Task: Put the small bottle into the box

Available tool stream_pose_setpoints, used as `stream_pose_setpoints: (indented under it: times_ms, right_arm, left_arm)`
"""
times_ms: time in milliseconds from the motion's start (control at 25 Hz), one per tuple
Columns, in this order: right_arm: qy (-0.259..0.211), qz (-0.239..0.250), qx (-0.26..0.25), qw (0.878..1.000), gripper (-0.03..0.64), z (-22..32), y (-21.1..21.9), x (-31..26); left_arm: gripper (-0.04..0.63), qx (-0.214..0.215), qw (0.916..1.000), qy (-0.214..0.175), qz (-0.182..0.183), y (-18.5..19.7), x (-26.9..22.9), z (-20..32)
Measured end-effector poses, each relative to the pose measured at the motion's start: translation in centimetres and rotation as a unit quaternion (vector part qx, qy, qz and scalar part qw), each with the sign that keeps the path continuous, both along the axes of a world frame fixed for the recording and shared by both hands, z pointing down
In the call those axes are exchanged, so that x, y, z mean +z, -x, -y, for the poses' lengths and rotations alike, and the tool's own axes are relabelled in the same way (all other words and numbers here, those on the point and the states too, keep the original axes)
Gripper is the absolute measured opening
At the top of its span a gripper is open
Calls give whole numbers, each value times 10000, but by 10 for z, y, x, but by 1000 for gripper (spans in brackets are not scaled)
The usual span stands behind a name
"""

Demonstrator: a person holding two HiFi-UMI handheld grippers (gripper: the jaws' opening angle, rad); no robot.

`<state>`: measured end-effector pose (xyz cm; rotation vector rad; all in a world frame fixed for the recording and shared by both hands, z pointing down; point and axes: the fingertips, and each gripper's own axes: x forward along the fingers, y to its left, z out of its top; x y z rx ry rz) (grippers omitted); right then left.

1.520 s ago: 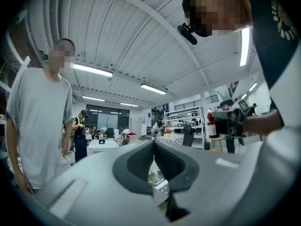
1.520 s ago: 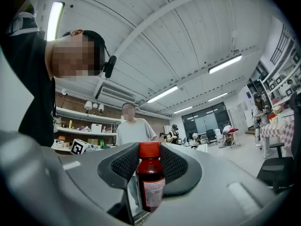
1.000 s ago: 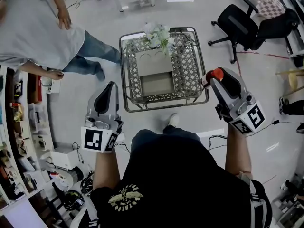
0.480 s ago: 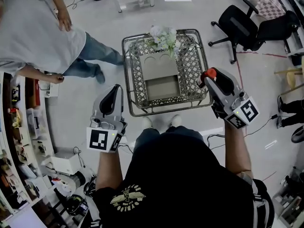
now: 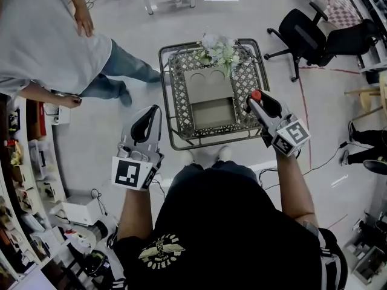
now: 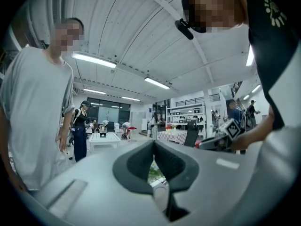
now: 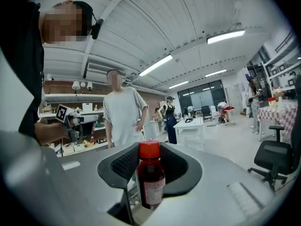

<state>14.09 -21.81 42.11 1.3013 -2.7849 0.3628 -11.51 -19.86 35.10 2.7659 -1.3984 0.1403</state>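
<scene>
Pale floor [image 5: 133, 53] surrounds the lattice tabletop [image 5: 243, 89] bearing the box [image 5: 210, 95]. Just right of the box, the right gripper [image 5: 256, 101] clamps the bottle [image 7: 150, 180]. Carry it over what seems the box's open half, lower it, then release. The left gripper [image 5: 150, 115], closed and empty, hangs left of the box.

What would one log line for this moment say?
right gripper: shut on small bottle, by wire table right edge | left gripper: shut, empty | box: open, bottle not yet inside
</scene>
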Motion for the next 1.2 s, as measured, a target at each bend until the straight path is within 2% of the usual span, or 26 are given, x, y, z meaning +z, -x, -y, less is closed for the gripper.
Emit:
stream_pose_setpoints:
  times_ms: [320, 480, 760, 1200]
  right_arm:
    - [698, -445, 150, 9965, 149, 16, 13, 99]
    - [981, -725, 65, 9925, 149, 19, 23, 152]
    - [1387, -906, -42, 9862, 149, 25, 24, 236]
    - [2031, -1206, -257, 9714, 149, 27, 38, 331]
  left_arm:
    - [0, -66, 9997, 231, -9, 22, 21, 3]
    - [0, -146, 9996, 254, 30, 30, 22, -2]
    - [0, -388, 9983, 389, 173, 44, 31, -8]
    - [0, -635, 9953, 637, 368, 51, 51, -31]
